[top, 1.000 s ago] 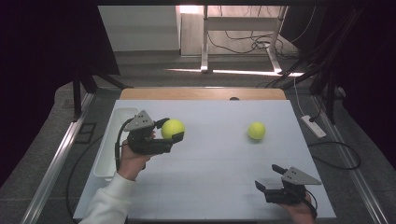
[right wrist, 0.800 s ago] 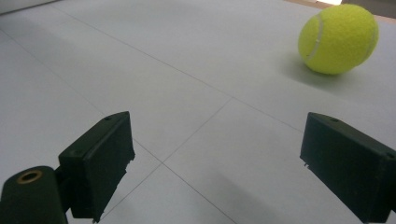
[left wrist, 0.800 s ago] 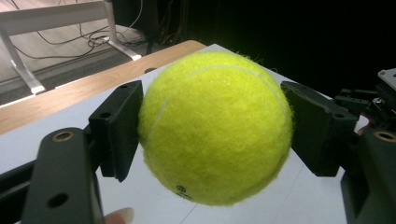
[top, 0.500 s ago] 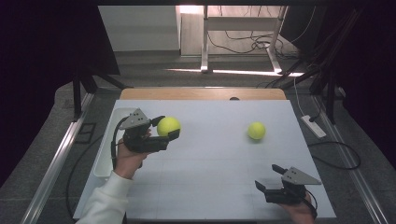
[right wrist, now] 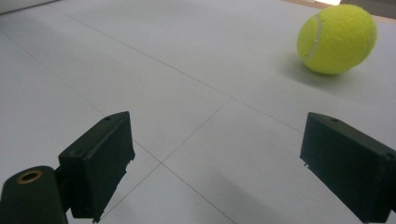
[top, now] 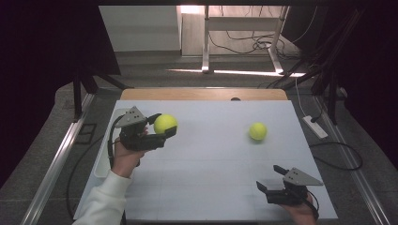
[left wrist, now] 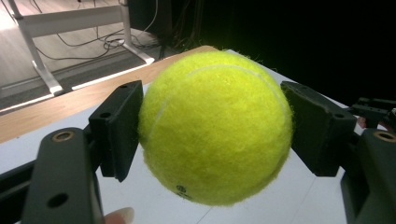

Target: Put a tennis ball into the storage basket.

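Resting by the bench's near right corner, the right gripper gapes wide, empty. Farther back near the left edge, the left gripper clamps one tennis ball aloft; a second ball sits toward the far right.
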The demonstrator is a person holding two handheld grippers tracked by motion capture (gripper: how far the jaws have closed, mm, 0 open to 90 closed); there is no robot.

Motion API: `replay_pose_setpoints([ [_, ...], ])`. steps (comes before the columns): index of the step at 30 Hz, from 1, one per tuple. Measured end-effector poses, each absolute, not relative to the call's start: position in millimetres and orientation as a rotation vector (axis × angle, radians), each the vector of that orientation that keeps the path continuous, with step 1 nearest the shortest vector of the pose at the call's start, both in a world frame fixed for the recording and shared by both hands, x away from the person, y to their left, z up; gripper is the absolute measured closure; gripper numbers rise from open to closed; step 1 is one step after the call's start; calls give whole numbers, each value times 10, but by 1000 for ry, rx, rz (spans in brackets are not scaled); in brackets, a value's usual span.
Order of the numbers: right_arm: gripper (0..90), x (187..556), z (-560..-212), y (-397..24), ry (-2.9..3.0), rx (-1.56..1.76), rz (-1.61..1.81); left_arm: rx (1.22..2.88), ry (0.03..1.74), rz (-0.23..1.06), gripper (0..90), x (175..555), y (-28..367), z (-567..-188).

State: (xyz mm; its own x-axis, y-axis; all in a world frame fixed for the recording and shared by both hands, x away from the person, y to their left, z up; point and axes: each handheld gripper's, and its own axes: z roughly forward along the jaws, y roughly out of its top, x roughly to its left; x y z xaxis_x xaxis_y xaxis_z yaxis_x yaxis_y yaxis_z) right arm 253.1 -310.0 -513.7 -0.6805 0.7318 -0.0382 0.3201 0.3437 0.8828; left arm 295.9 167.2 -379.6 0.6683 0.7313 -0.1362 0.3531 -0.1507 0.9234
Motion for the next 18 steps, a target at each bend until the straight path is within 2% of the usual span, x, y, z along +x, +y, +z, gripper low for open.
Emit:
replay_pose_setpoints([
  [18,90,2533,-5139,-3096,2182,924,1287,1728,913,455,263,3008,1797,-3752],
])
